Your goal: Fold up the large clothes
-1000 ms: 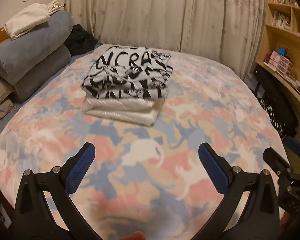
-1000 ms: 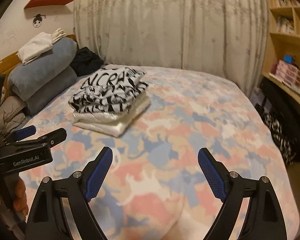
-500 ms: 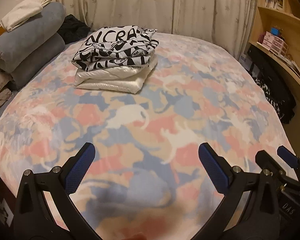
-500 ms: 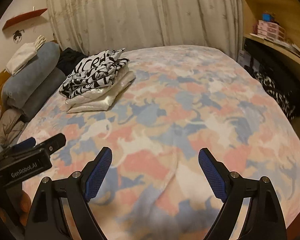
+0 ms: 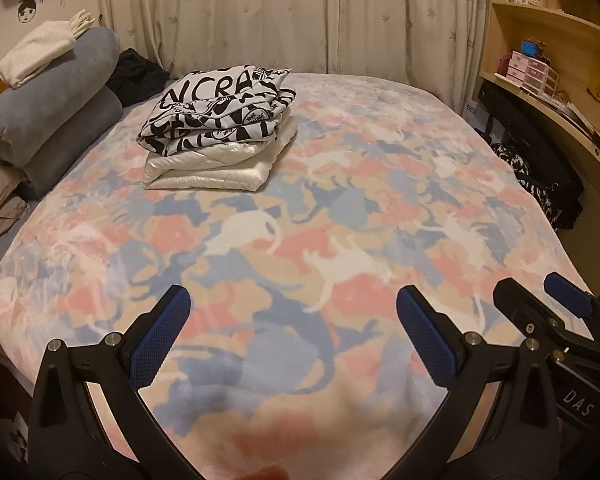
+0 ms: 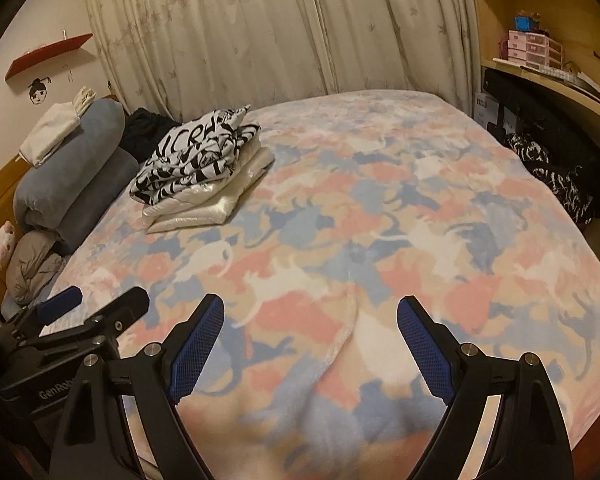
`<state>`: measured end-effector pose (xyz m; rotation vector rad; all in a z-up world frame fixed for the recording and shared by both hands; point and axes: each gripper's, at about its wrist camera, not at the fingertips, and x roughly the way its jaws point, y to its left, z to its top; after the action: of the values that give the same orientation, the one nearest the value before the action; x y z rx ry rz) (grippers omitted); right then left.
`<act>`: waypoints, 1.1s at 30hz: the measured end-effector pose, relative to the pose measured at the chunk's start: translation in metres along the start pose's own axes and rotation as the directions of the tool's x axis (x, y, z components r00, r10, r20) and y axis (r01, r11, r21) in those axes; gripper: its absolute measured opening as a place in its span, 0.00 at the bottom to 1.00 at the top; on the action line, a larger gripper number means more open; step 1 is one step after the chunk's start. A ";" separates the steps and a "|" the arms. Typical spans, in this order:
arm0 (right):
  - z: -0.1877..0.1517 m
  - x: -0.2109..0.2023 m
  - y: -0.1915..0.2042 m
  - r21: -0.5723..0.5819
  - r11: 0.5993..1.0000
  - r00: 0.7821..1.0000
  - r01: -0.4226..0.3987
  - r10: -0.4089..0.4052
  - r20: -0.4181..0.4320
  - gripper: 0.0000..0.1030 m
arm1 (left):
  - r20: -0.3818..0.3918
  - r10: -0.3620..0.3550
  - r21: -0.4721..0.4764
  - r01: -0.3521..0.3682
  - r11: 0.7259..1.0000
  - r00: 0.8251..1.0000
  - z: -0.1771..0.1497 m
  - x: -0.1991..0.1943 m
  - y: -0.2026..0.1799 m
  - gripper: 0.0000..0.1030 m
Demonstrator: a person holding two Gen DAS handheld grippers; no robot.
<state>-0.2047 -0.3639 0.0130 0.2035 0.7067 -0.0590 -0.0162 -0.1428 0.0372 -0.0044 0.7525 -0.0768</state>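
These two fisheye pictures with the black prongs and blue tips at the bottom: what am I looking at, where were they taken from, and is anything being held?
There is no robot here. A person holds a hand-held gripper in each hand, and each has a camera looking along its two fingers. One picture is from the left gripper, the other from the right gripper; each also catches the other at its edge. Both are open and hold nothing. Below them is a bed with a patterned blanket. On it sits a folded black-and-white shirt on top of folded white clothing, beside grey pillows.
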 end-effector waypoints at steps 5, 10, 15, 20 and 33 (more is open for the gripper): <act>0.001 -0.011 0.003 -0.007 1.000 1.000 0.017 -0.016 0.025 0.90 | -0.011 -0.012 -0.021 0.012 1.000 1.000 -0.002 -0.007 -0.003 1.00; 0.001 -0.012 0.004 -0.006 1.000 1.000 0.015 -0.014 0.026 0.90 | -0.009 -0.010 -0.023 0.010 1.000 1.000 -0.003 -0.010 -0.002 1.00; 0.000 -0.014 0.005 -0.007 1.000 0.999 0.015 -0.015 0.029 0.90 | -0.007 0.003 -0.029 -0.003 1.000 1.000 -0.005 -0.016 -0.001 0.99; -0.001 -0.014 0.006 -0.004 1.000 1.000 0.014 -0.014 0.026 0.90 | -0.019 0.011 -0.037 -0.012 0.999 1.000 -0.006 -0.016 -0.001 0.99; -0.004 -0.016 0.008 0.000 1.000 1.000 0.014 -0.014 0.023 0.90 | -0.035 0.022 -0.043 -0.024 0.999 0.999 -0.008 -0.008 0.001 0.99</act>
<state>-0.2179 -0.3555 0.0217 0.1974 0.6856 -0.0744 -0.0271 -0.1415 0.0371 -0.0355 0.7882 -0.0387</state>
